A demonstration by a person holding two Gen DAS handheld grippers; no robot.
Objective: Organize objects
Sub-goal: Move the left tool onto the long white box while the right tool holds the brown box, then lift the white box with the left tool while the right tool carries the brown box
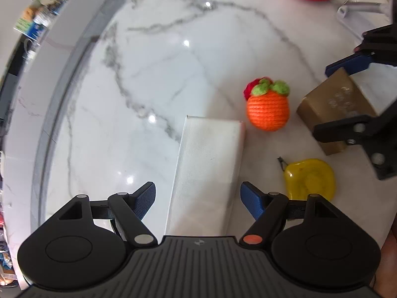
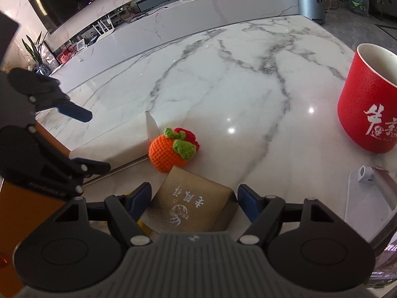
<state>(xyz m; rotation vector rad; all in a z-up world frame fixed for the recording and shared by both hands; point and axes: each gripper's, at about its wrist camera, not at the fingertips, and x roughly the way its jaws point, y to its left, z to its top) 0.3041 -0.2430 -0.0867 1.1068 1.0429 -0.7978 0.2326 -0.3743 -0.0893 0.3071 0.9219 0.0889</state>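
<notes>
Cardboard-brown box (image 2: 191, 198), lower centre: light, rigid. My right gripper (image 2: 193, 203) straddles it, spread; I'd pinch its side faces.

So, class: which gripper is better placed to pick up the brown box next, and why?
The right gripper: the brown box already sits between its open fingers. The left gripper straddles the white box instead, apart from the brown one.

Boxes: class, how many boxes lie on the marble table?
2. The white box lies left of the orange ball; the brown box lies right of it. Others may be hidden.
</notes>
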